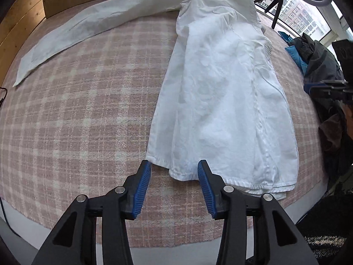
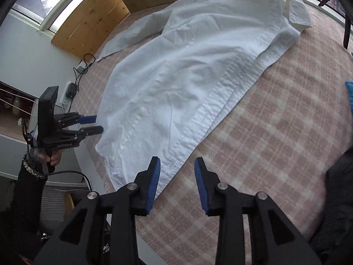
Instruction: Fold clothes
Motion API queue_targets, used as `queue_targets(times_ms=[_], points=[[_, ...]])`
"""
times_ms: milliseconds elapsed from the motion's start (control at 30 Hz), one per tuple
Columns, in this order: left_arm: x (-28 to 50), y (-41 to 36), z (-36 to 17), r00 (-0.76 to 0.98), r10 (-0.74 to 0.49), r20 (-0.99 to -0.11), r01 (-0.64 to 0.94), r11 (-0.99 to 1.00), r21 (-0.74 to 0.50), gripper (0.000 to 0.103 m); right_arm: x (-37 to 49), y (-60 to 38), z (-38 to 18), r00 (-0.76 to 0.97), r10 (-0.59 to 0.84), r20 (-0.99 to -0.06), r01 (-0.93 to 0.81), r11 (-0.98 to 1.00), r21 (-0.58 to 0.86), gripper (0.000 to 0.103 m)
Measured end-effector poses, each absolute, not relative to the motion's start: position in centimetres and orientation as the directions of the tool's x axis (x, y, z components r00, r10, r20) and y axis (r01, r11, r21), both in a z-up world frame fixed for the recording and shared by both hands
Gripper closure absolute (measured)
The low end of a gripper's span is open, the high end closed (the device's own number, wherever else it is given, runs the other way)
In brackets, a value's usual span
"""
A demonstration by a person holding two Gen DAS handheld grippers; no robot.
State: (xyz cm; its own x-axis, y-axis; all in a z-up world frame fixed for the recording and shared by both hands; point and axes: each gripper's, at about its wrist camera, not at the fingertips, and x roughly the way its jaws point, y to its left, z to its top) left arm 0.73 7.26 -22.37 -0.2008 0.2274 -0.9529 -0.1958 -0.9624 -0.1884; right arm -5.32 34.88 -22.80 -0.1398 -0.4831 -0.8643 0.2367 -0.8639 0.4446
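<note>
White shirt (image 1: 220, 92) lies flat on the pink plaid bed (image 1: 77, 110), body already doubled lengthwise into a long strip; one sleeve (image 1: 83, 28) is spread out sideways, away to the far left of the left tool (image 1: 174, 165).

Long axis runs straight away from both tools: hem nearest, collar (image 2: 295, 6) at the far end. Left tool sits just short of the hem, jaws apart, nothing between them; hem corner is right ahead, approx between its pads. Right tool (image 2: 177, 161) is also released, empty; its left pad overlaps the hem's edge in view, contact unclear, w/ the shirt's edge running ahead and left of it.

Key relation: sleeve lies on the left tool's side, so that tool is nearer to it; the right tool is well apart from it. Hem is equally close to both.

Judgement: scene fits a mid-fold stage, sleeve yet unfolded.
</note>
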Motion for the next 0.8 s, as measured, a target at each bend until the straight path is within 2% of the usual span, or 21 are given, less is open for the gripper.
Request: queue_targets(times_ms=[100,167,200,233,333,467,633,700,800], points=[[-0.2,6.9,-22.7,-0.178,0.275,-0.945,-0.252,-0.941,-0.227,0.06,-2.1,33.7,-25.0,-0.141,-0.497,-0.856,0.133,-0.866,0.482,0.069],[-0.3,6.6,-22.3,-0.164,0.314,-0.935,-0.296,-0.92,-0.257,0.064,-0.2,32.8,-25.9,-0.174,-0.493,-0.853,0.061,-0.87,0.49,0.069],[-0.4,6.5,-22.1,-0.156,0.334,-0.93,-0.318,-0.908,-0.273,0.078,0.7,32.2,-25.9,-0.197,-0.485,-0.852,0.041,-0.872,0.487,0.069],[-0.5,6.4,-21.9,-0.148,0.353,-0.924,-0.34,-0.895,-0.288,0.096,1.6,31.5,-25.9,-0.22,-0.477,-0.851,0.022,-0.875,0.485,0.069],[-0.6,5.9,-21.2,-0.121,0.409,-0.905,-0.404,-0.853,-0.331,0.098,4.0,29.3,-25.7,-0.272,-0.439,-0.856,-0.025,-0.886,0.462,0.068],[-1.0,5.4,-20.2,-0.086,0.471,-0.878,-0.482,-0.791,-0.377,0.098,6.3,26.3,-25.8,-0.31,-0.385,-0.869,-0.082,-0.9,0.428,0.06],[-1.6,5.2,-19.1,-0.052,0.504,-0.862,-0.543,-0.739,-0.399,0.098,7.4,25.2,-26.9,-0.356,-0.364,-0.861,-0.212,-0.866,0.454,0.059],[-2.0,5.9,-19.5,-0.041,0.48,-0.876,-0.578,-0.727,-0.371,0.098,7.1,25.0,-27.1,-0.373,-0.359,-0.855,-0.25,-0.849,0.466,0.058],[-1.8,5.9,-19.8,-0.039,0.46,-0.887,-0.607,-0.716,-0.344,0.098,6.7,25.0,-27.3,-0.401,-0.394,-0.827,-0.286,-0.804,0.521,0.046]])
